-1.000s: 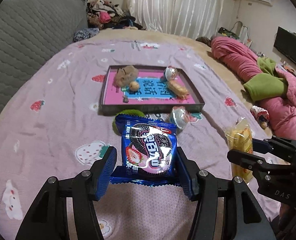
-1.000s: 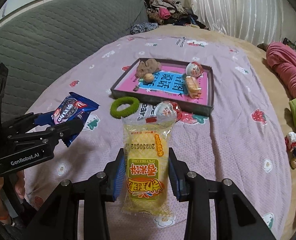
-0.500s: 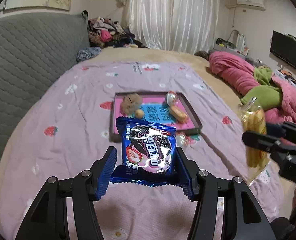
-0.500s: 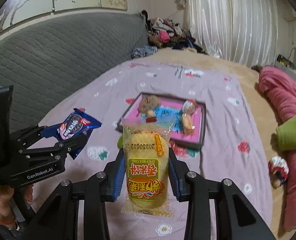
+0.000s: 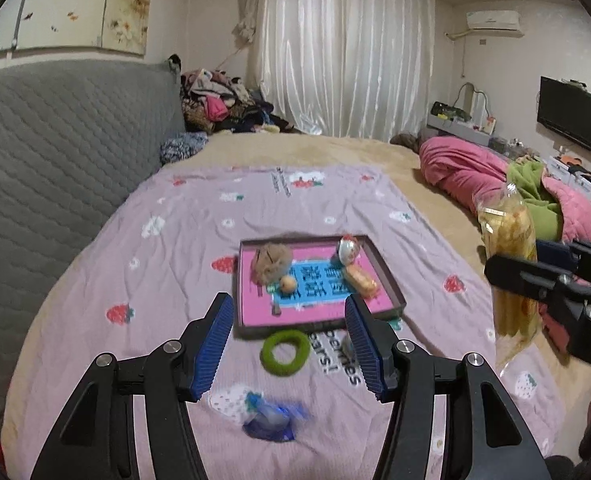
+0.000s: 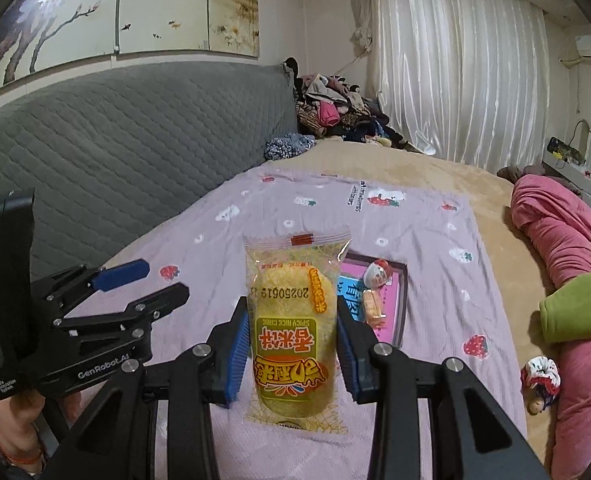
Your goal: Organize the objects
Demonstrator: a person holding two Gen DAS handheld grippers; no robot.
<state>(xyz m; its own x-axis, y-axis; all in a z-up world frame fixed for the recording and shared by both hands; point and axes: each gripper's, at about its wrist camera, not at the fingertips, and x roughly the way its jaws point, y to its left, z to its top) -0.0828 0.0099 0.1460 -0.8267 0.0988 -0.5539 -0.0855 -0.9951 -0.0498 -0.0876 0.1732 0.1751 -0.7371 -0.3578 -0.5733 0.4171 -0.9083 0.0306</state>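
Rice-cracker packet (image 6: pixel 291 332) gripped by right claw (image 6: pixel 293 344); only left view shows blue packet (image 5: pixel 271 422) lying below empty open left claw (image 5: pixel 287 344)

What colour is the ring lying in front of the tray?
Green ring, clearest in the left wrist view.

A yellow rice-cake packet (image 6: pixel 291 328), a green ring (image 5: pixel 285 351), a pink-floored tray (image 5: pixel 255 312), a lilac strawberry-print sheet (image 5: pixel 167 248).

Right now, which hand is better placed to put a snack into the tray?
Right. The right gripper is shut on the rice cracker packet, with the tray ahead. The left gripper is empty; the blue cookie packet lies on the blanket.
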